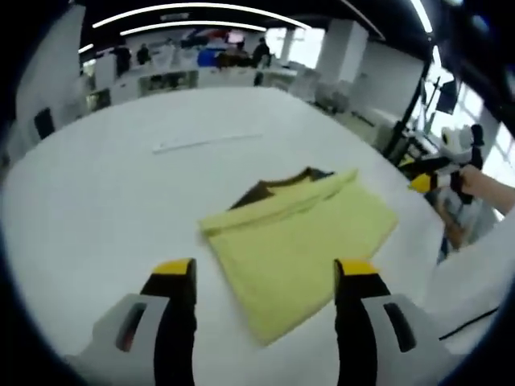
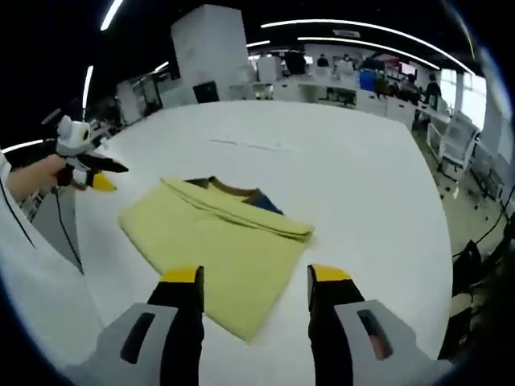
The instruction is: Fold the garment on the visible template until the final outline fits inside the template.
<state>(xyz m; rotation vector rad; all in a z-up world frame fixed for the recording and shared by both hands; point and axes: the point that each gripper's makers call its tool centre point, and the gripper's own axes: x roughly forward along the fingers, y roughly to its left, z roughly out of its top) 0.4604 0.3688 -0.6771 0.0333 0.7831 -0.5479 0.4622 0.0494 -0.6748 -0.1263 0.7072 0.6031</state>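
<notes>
Ahead of both open tongs (image 1: 265,277) — folded garment (image 1: 302,241).

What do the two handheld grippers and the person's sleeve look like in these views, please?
Each gripper, left gripper and right gripper, has grey bodies carrying two black jaws capped with yellow tips. Seen from across the table, the right gripper has a white housing on top. A thin black cable hangs beside the person's white sleeve.
</notes>
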